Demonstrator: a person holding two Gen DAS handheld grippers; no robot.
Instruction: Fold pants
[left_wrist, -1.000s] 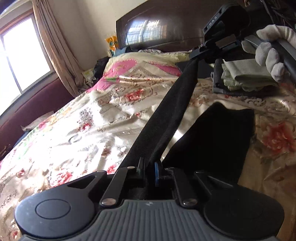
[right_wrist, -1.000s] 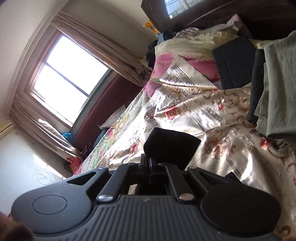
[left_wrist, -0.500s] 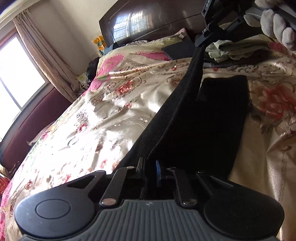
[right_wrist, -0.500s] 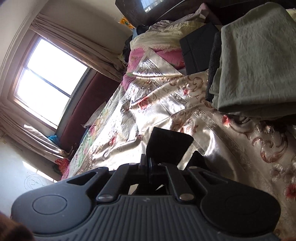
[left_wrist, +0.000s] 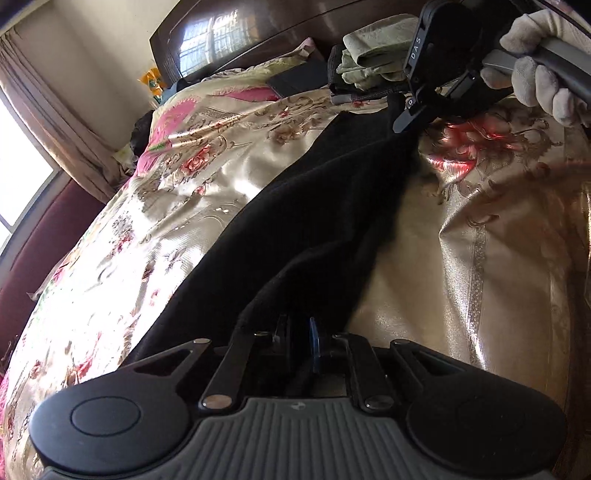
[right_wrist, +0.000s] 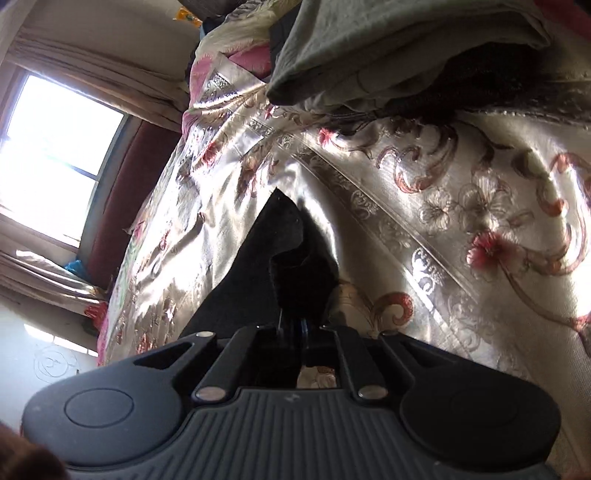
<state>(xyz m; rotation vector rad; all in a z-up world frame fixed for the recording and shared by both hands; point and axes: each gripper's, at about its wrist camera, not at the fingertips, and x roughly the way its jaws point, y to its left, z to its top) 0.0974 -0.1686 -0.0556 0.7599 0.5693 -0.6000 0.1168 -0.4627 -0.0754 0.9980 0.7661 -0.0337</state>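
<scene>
Left gripper (left_wrist: 301, 332): jaws closed on a near edge of the black pants (left_wrist: 295, 221), cloth pinched between them. Right gripper (right_wrist: 293, 328): jaws have just been opening slightly, with black cloth between them and the pads close against it; the grip reads as held. In the left wrist view the right gripper sits at the far end of the garment, carried by a gloved hand (left_wrist: 535, 70). The pants lie as a dark band across the floral satin bedspread (left_wrist: 129, 221), sagging onto it between the two grippers. Beyond the far end, a stack of folded olive-green clothes (right_wrist: 388, 48) rests on the bed. A dark wooden headboard (left_wrist: 229, 44) and a curtained window (right_wrist: 55, 147) stand behind.
</scene>
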